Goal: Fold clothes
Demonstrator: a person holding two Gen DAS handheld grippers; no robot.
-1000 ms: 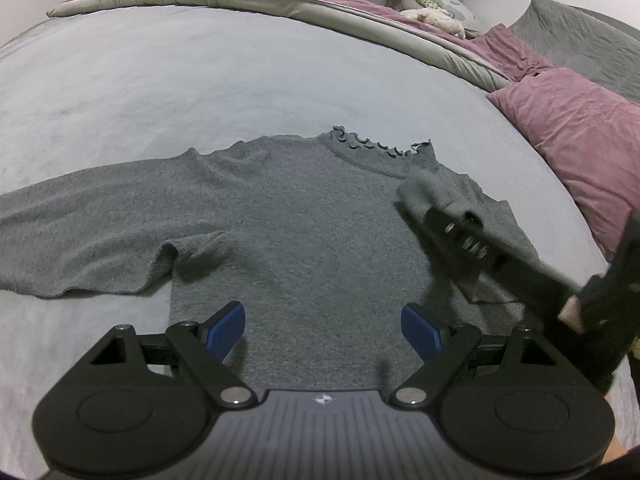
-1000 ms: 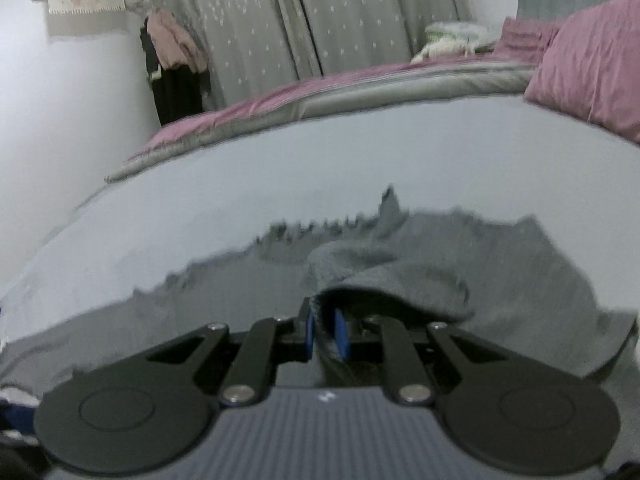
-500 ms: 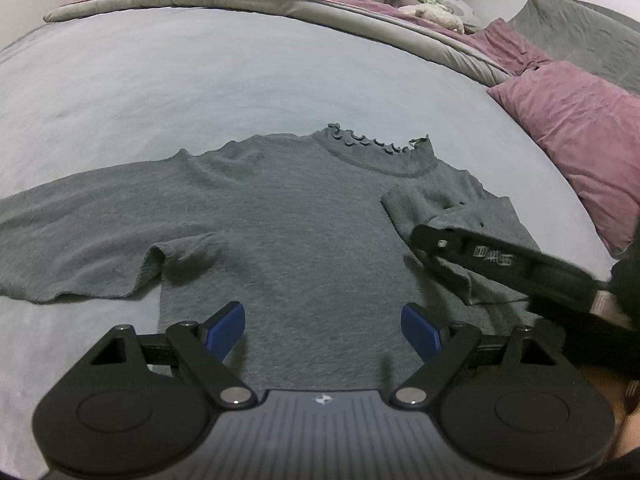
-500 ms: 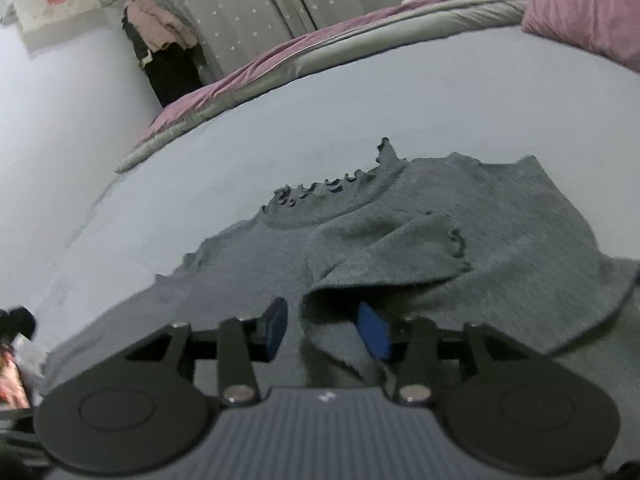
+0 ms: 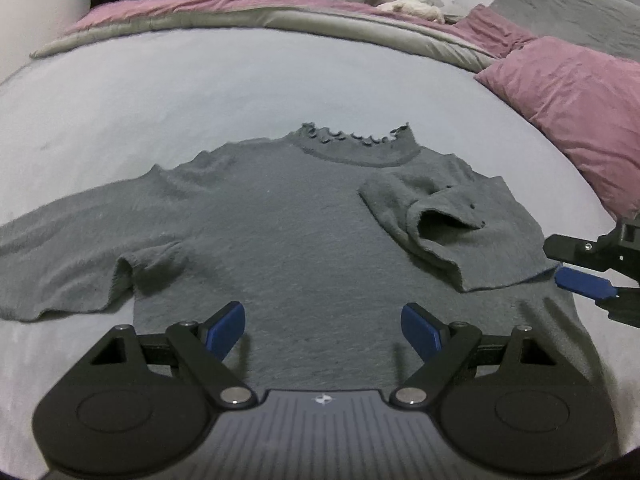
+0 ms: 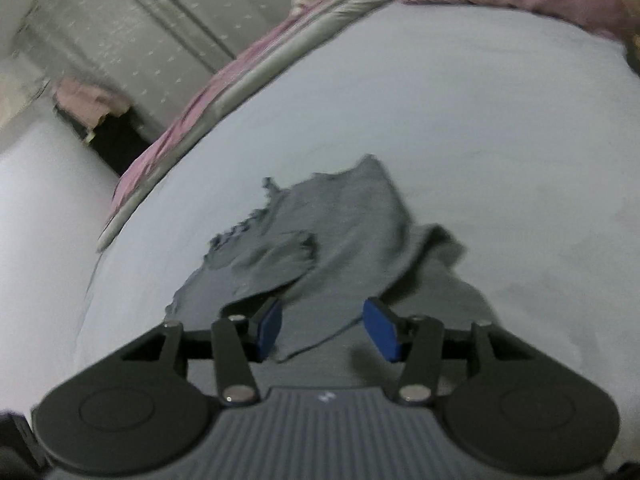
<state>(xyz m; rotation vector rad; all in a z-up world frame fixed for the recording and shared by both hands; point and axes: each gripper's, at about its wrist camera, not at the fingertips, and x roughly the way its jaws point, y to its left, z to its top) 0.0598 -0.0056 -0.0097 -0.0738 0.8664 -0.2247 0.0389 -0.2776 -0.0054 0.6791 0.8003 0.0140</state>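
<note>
Well, the grey sweater [image 5: 288, 232] lies flat on the bed [image 5: 200, 88] (frilly neck at the top). One sleeve [image 5: 452, 220] is folded over its front. The left gripper [image 5: 322, 330] and right gripper [image 6: 328, 328] both gape wide, holding nothing.

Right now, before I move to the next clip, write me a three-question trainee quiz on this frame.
1. True or false: the right sleeve lies folded across the grey sweater.
2. Which tool is holding fabric? A) left tool B) right tool C) neither
3. Fill in: the left sleeve lies ____ on the bed.

Key: 1 true; 2 C; 3 spread out
</note>
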